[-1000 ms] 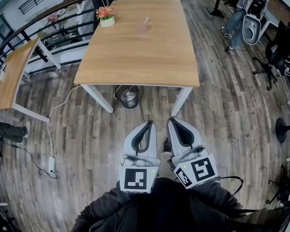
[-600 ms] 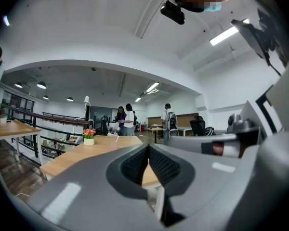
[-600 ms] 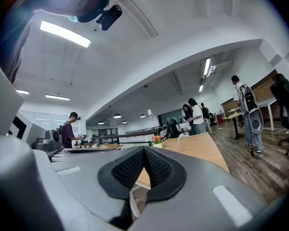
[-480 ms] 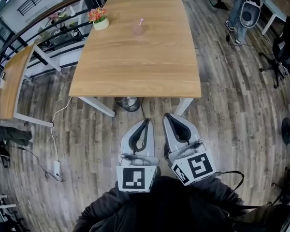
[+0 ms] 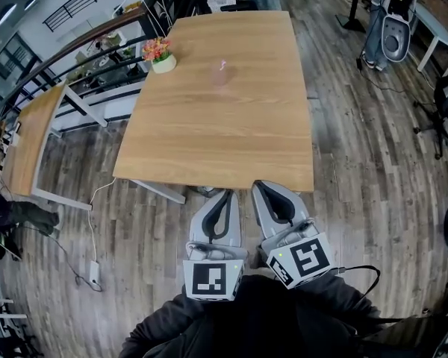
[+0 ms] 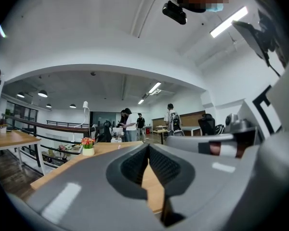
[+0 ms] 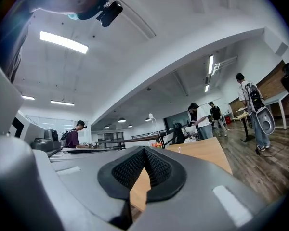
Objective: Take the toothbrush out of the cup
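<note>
Cup [image 5: 220, 76] across table [image 5: 209, 144] — well beyond left tool [image 5: 228, 193].

no readable text, no legible labels or brands, no numbers or signs

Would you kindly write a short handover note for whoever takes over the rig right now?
Left gripper: shut, empty, held level at the near edge of the table.
Right gripper: shut, empty, close beside the left one.
Cup: toward the table's far end, with the toothbrush standing in it; a flower pot is to its left.
Done: nothing yet; cup and toothbrush untouched.
Left: reach the cup, open a gripper, grip the toothbrush and lift it out.
</note>
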`<state>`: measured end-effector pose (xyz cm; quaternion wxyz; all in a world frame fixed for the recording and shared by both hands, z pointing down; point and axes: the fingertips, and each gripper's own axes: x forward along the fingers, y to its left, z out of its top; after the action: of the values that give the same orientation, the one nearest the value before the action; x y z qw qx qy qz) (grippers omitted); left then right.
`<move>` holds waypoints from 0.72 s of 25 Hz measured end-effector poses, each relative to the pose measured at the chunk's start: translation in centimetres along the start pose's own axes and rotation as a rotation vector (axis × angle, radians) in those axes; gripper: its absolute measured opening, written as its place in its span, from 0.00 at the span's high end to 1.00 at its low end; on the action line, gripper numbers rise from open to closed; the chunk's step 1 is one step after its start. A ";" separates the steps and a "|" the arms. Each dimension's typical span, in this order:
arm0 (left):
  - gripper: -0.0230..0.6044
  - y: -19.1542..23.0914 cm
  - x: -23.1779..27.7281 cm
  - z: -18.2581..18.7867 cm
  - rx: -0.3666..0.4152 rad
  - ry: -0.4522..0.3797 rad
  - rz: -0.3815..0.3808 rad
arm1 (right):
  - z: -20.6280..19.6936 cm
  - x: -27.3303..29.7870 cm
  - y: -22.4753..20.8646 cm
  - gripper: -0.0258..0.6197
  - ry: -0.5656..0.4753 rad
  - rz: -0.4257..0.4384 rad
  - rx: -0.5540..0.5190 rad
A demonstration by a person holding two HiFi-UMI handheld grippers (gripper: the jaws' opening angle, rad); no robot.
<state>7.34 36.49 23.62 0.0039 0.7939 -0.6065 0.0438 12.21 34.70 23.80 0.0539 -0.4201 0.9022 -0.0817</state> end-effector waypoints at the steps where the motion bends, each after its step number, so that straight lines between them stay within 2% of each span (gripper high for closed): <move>1: 0.95 0.2 0.3 0.2 0.007 -0.007 0.008 | 0.2 0.3 -0.2 0.96 -0.003 0.005 -0.001; 9: 0.95 3.2 3.0 -0.2 -0.013 -0.001 0.060 | -0.1 4.3 -1.1 0.96 0.010 0.045 -0.014; 18: 0.95 6.9 7.5 -1.3 -0.037 0.021 0.028 | -1.0 9.7 -2.7 0.96 0.041 0.010 -0.017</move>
<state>2.56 27.51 25.17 0.0244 0.7845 -0.6183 0.0409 7.81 25.70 25.06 0.0321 -0.4144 0.9058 -0.0823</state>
